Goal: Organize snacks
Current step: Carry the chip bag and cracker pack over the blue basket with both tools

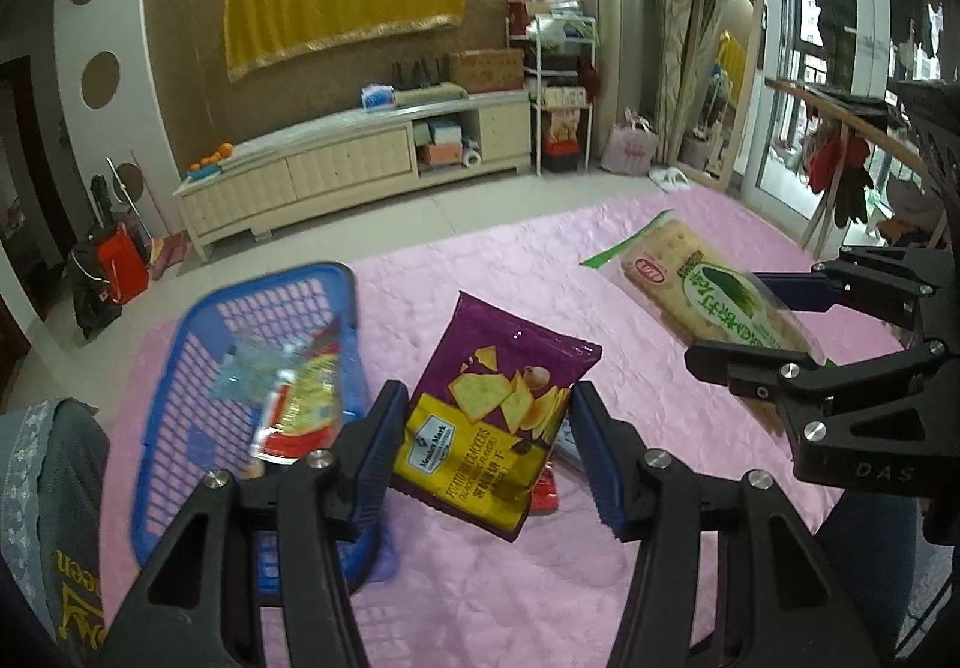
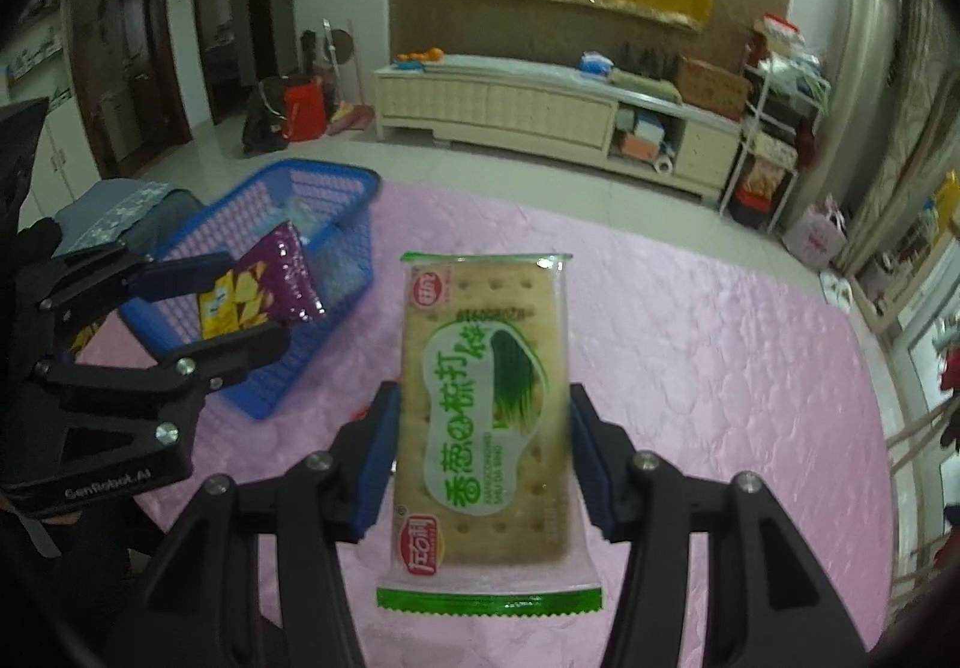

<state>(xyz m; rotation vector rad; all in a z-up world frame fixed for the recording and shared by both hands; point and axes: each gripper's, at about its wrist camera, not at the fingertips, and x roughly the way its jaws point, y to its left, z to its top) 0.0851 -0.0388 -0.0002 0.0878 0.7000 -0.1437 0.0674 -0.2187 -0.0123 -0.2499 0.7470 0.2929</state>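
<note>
Above the pink quilt (image 1: 480, 596), left gripper (image 1: 486, 452) clamps the purple cracker bag (image 1: 498, 404); right gripper (image 2: 480, 458) clamps the green-labelled cracker pack (image 2: 486, 416).

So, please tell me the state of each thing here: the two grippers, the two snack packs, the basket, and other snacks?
left gripper: shut on the purple cracker bag, held in the air
purple cracker bag: sealed, gripped at its sides
right gripper: shut on the green cracker pack
green cracker pack: sealed, gripped at its sides
blue basket: on the pink cover, some snacks inside
red packet: lying on the pink cover, mostly hidden
</note>
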